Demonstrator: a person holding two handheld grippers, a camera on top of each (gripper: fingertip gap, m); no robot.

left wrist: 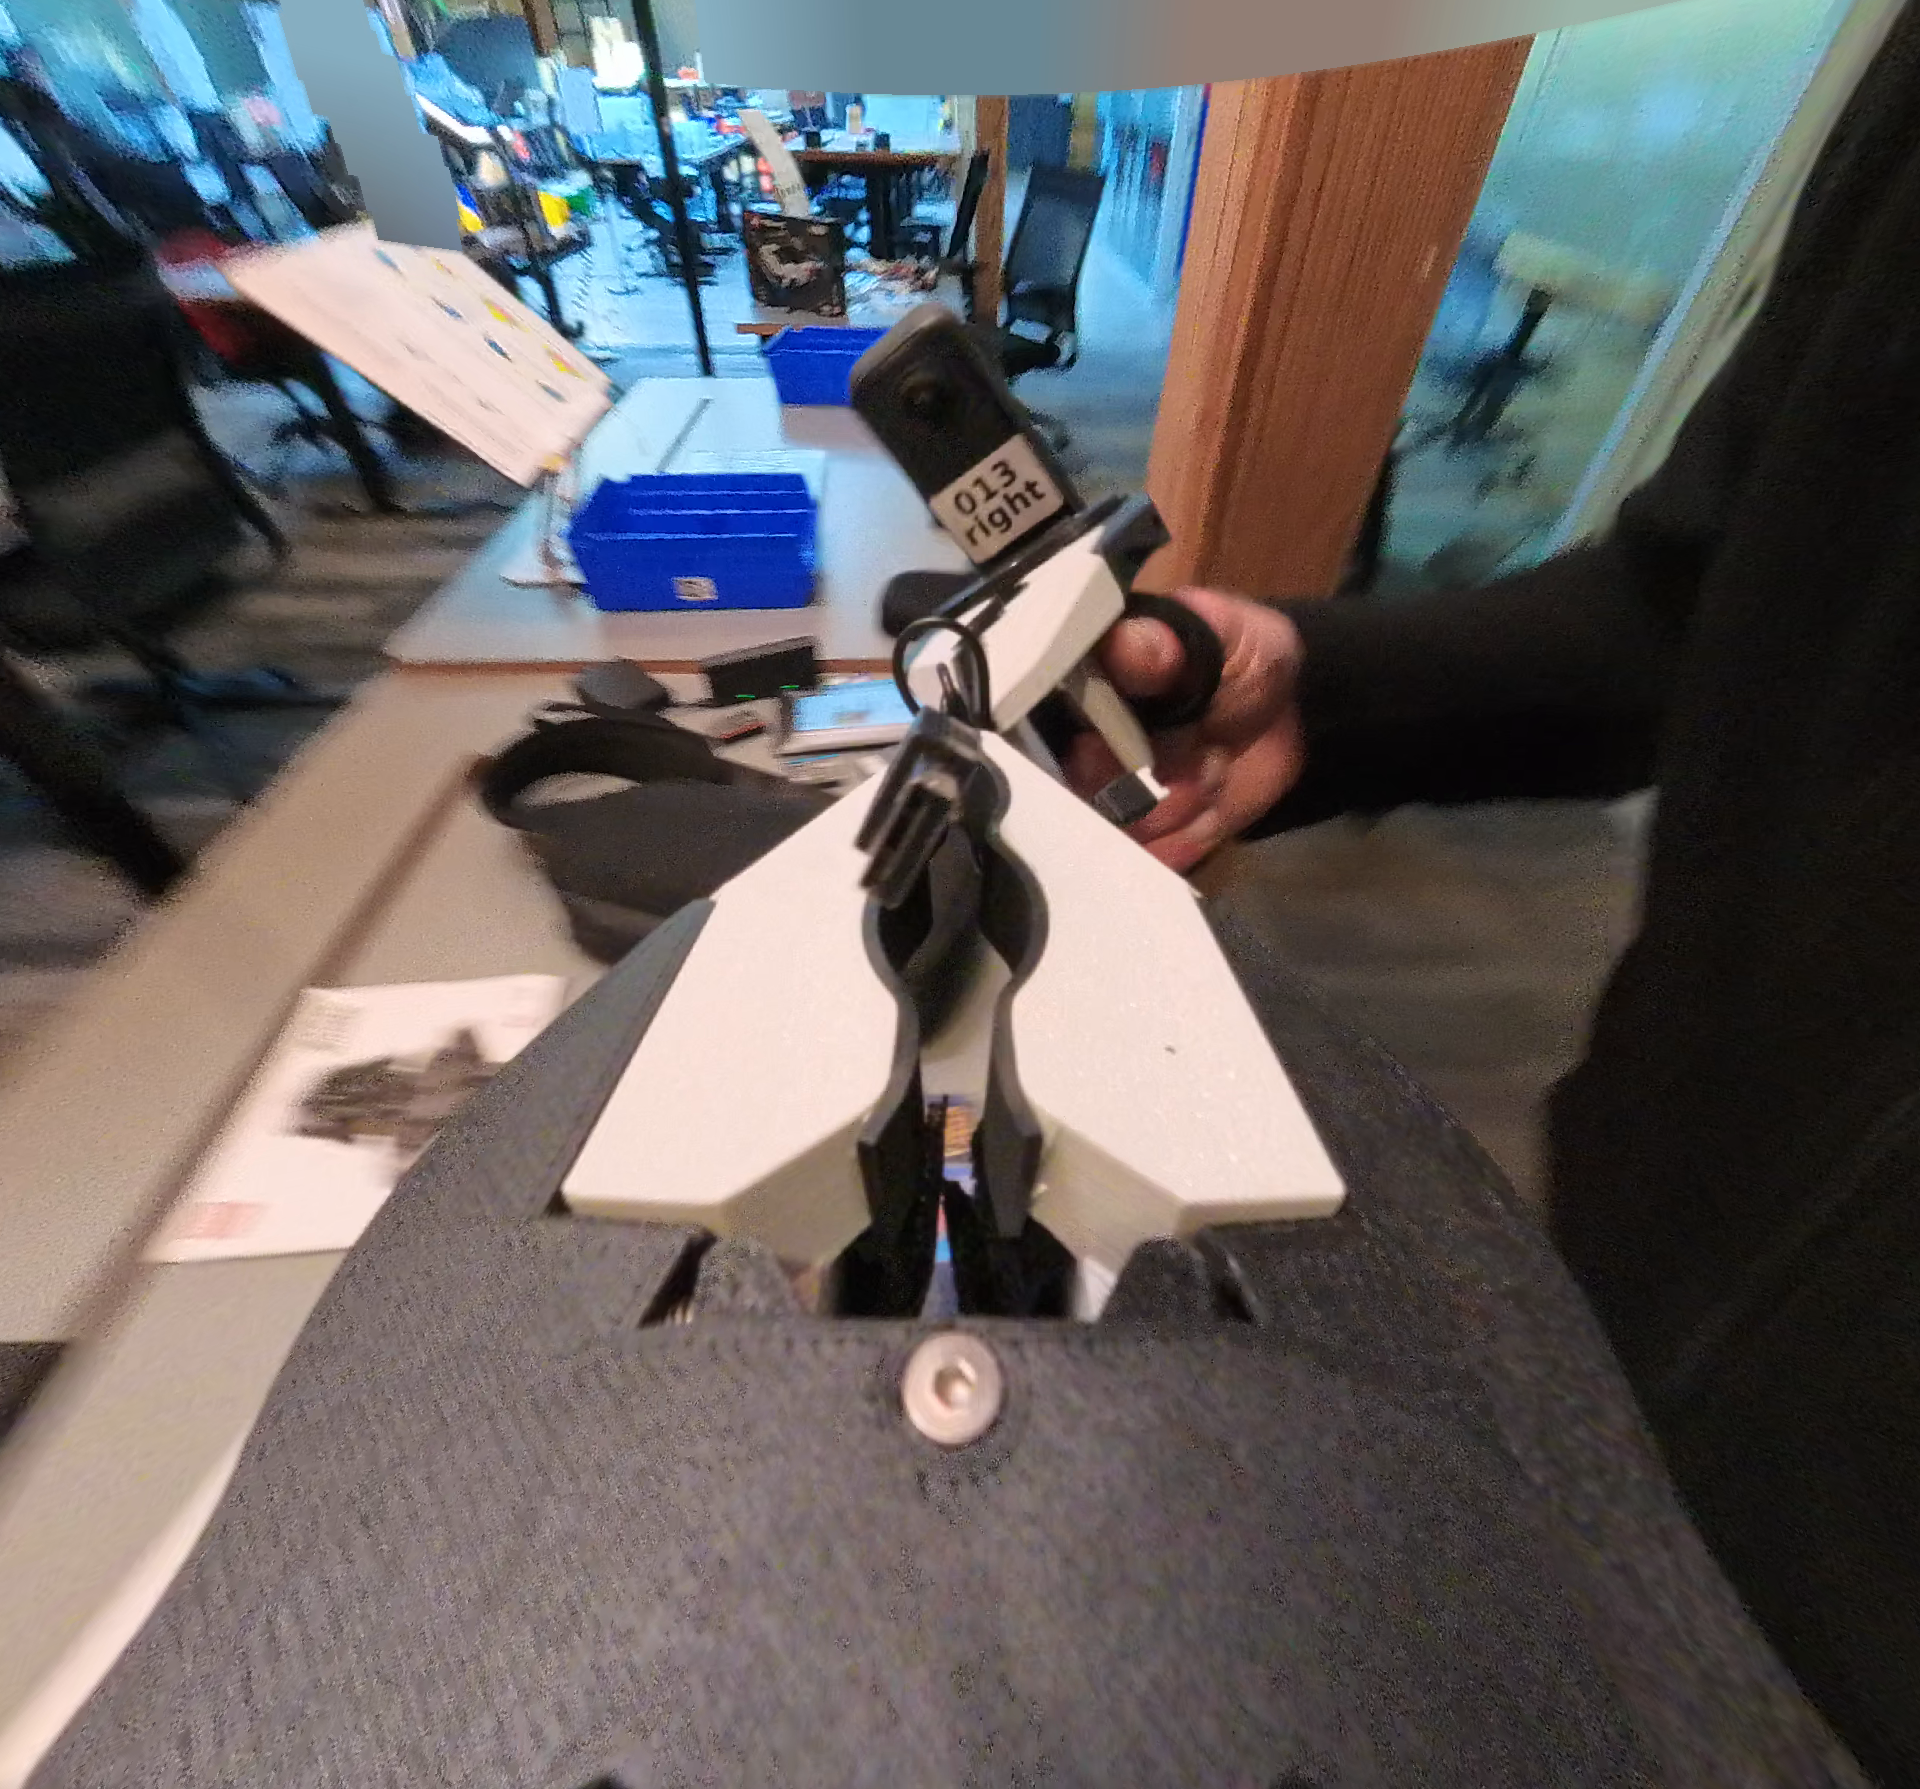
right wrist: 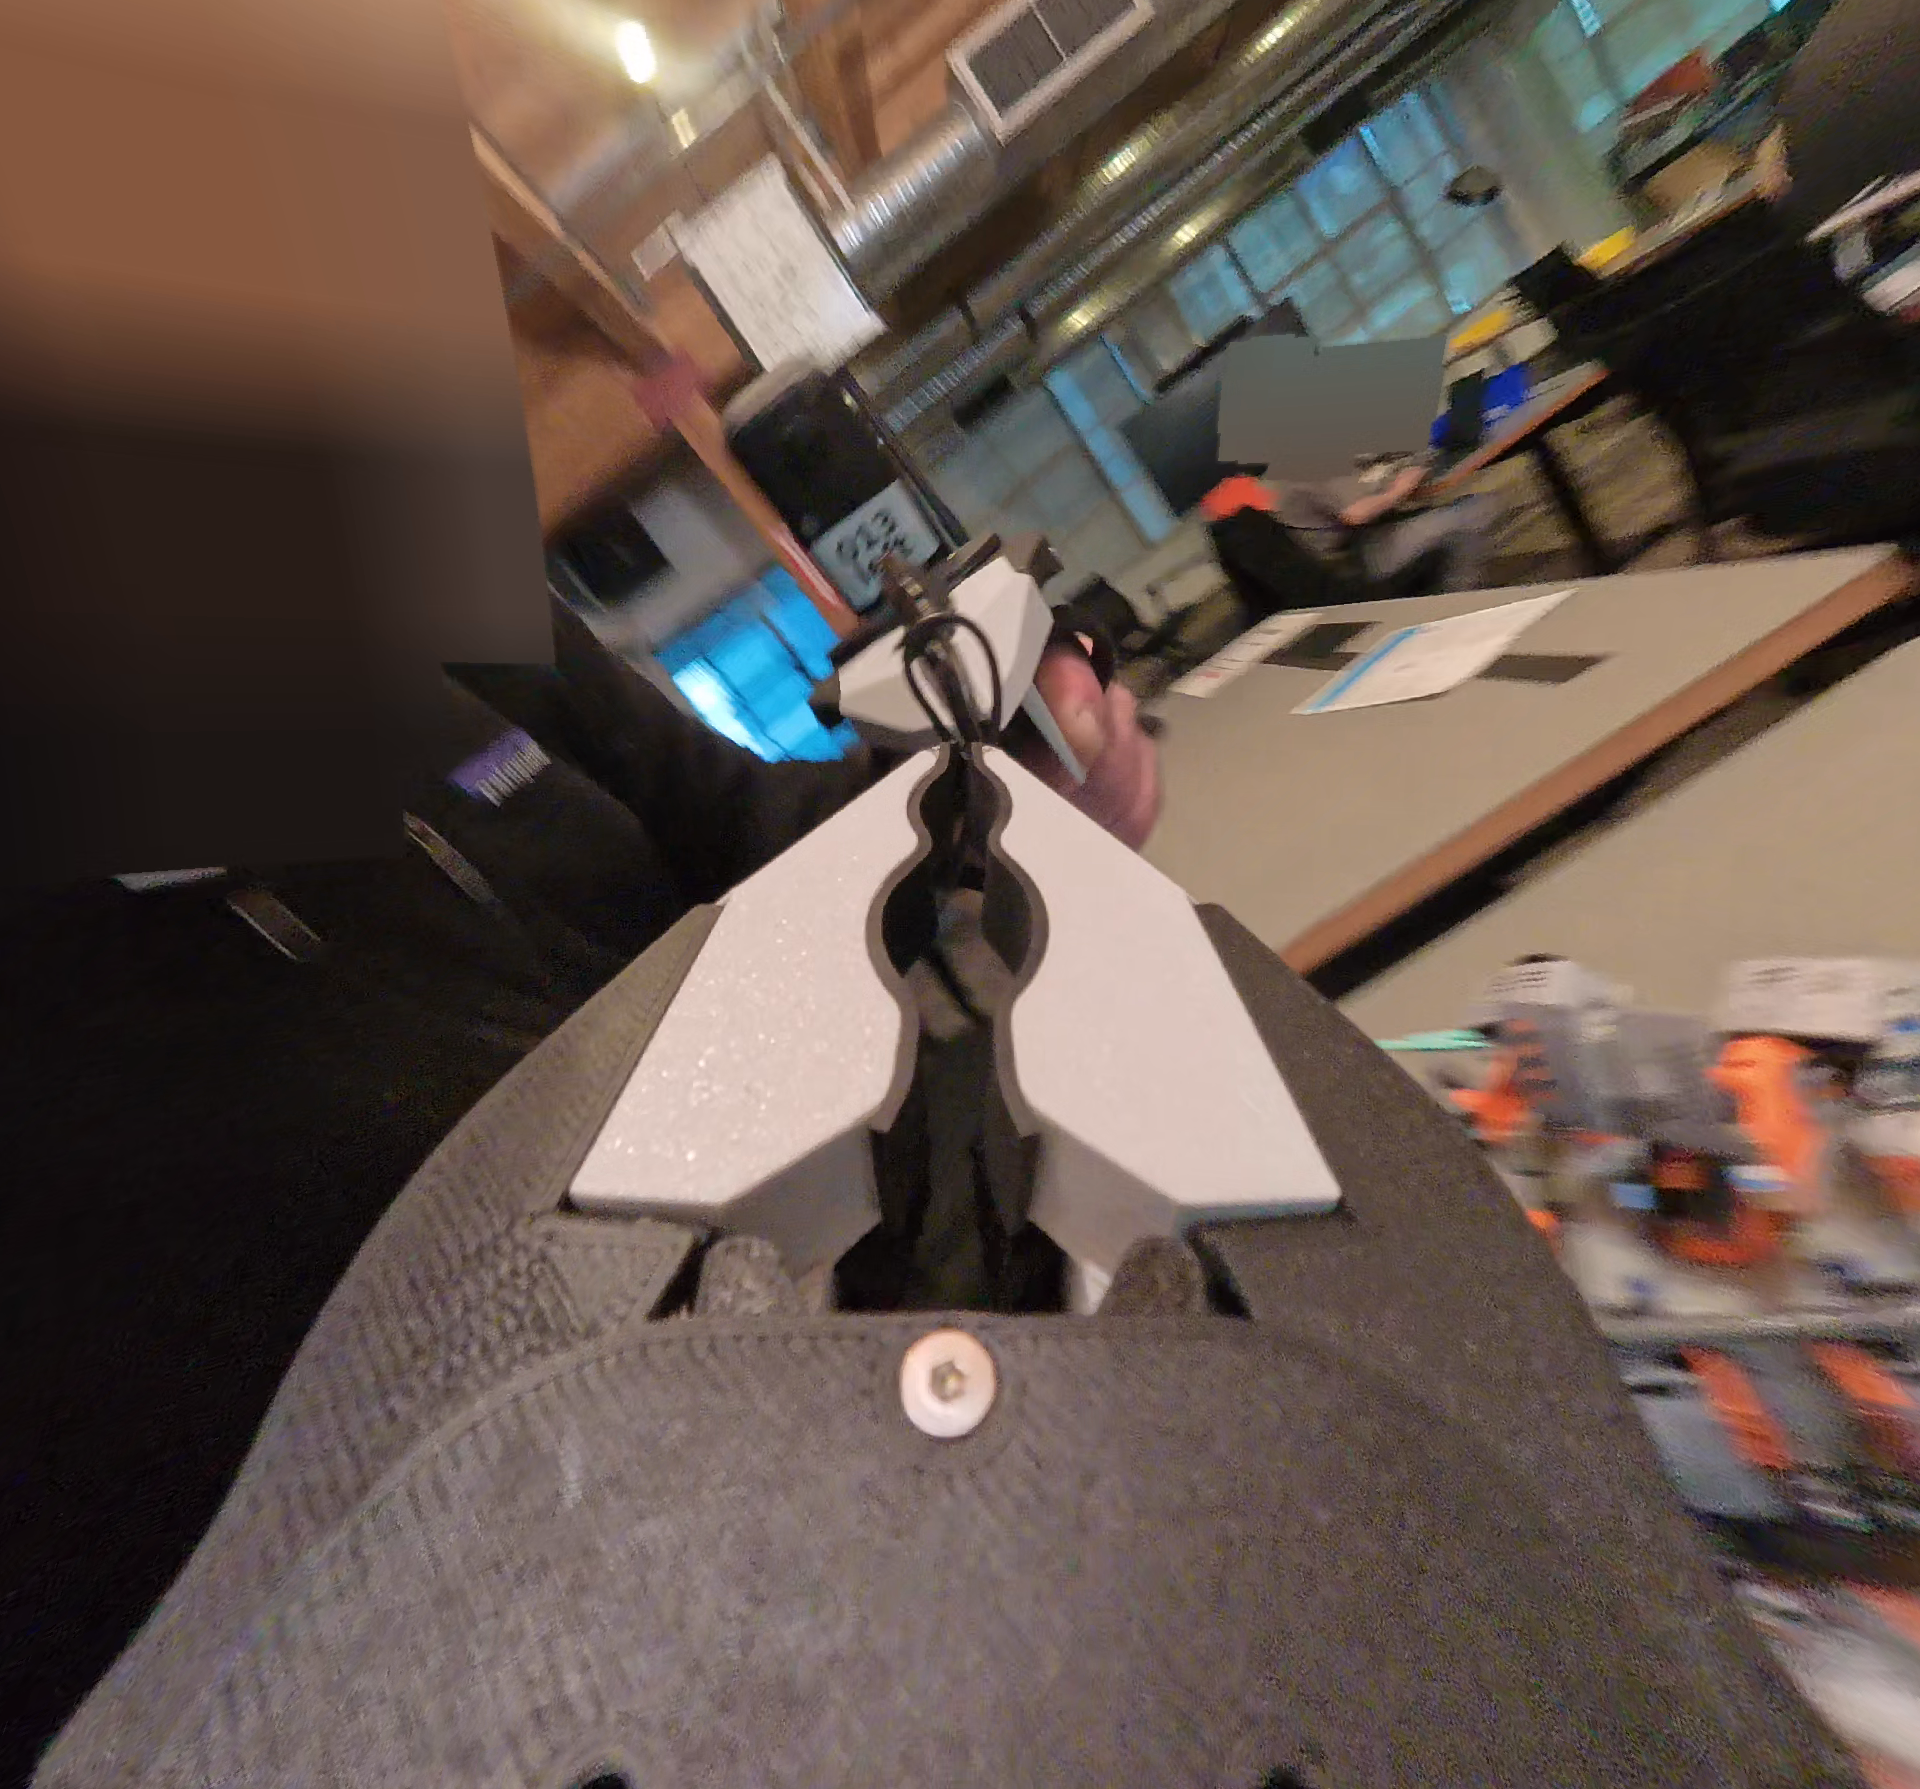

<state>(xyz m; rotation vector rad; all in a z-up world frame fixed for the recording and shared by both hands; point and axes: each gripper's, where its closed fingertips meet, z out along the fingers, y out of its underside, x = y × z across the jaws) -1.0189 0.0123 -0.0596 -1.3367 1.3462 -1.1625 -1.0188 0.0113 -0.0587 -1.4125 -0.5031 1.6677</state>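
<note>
Count, left wrist view: two white-and-black handheld tools, the near left tool (left wrist: pixel 951 783) and the far right tool (left wrist: pixel 940 664). One black plastic clip on a thin black cord loop (left wrist: pixel 914 809). Two blue plastic bins (left wrist: pixel 694 542) on the grey bench (left wrist: pixel 457 612). One printed white paper sheet (left wrist: pixel 364 1105). One wooden post (left wrist: pixel 1320 305).

Right wrist view: one white paper sheet with blue edge (right wrist: pixel 1423 664).

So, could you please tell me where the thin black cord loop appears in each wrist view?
Left wrist view: the cord loop sits just above centre, right beyond the left gripper tips.
Right wrist view: the loop again sits just above centre, right beyond the right gripper tips.
Shared landmark: the black strap pinched between shut white fingers in both views.
</note>
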